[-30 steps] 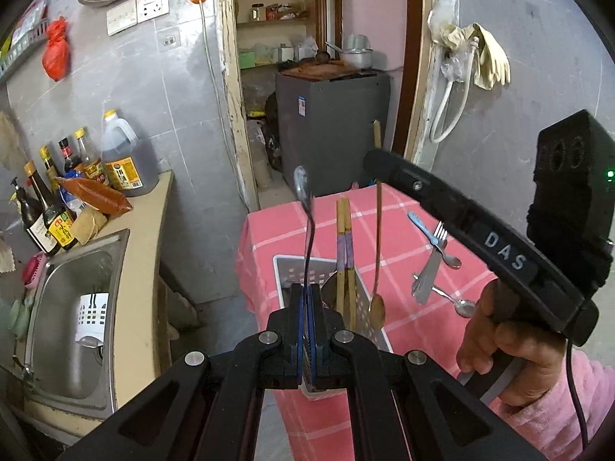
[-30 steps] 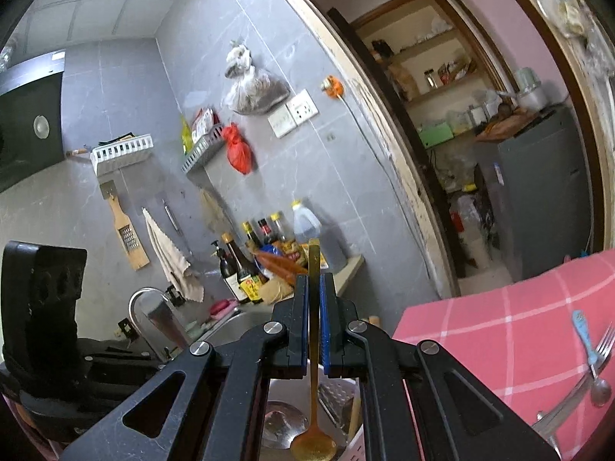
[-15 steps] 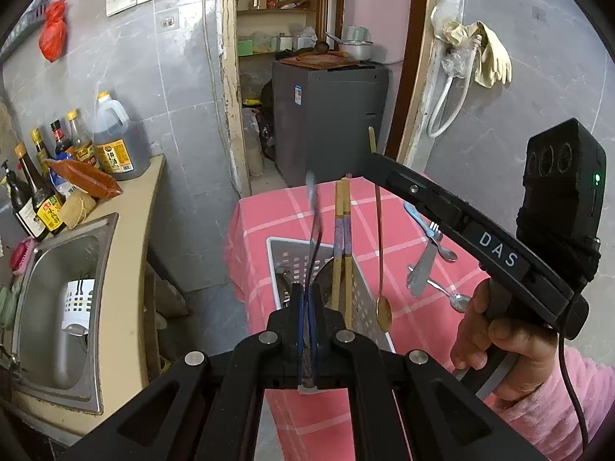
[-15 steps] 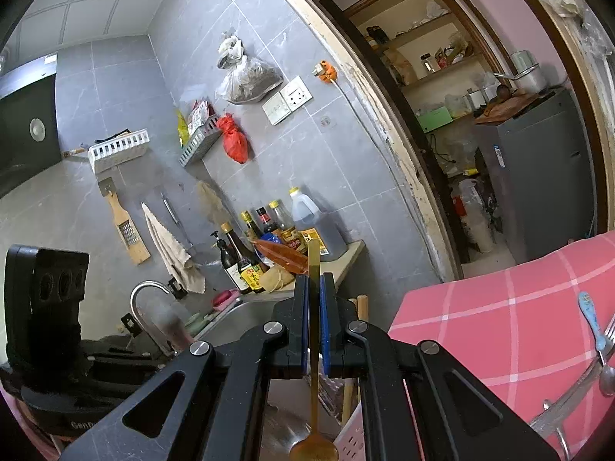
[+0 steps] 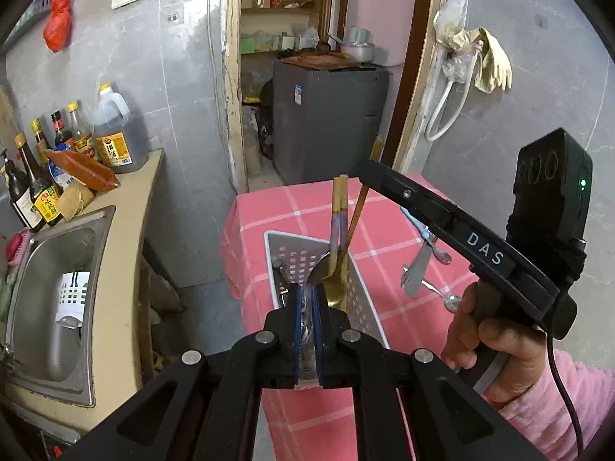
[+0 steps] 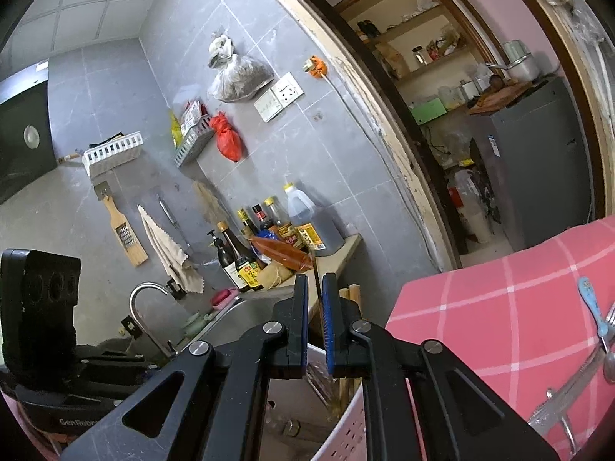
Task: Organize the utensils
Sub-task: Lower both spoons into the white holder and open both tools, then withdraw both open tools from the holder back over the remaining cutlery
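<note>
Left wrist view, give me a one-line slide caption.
Gold spoon and chopsticks stand in the white perforated basket on the pink checked tablecloth.

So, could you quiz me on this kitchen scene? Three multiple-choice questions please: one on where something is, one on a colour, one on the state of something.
1. Where does the white slotted basket stand?
A. in the sink
B. on the pink checked tablecloth
C. on the floor

2. What colour is the long spoon leaning in the basket beside the chopsticks?
A. gold
B. red
C. black

3. How stand the fingers of the right gripper?
A. out of view
B. pressed flat together
C. slightly apart, with the spoon's handle between them

Answers: 1 B, pink cloth shows around the basket. 2 A, its bowl and handle shine gold. 3 C, the right wrist view shows gaps on both sides of the thin handle.
</note>
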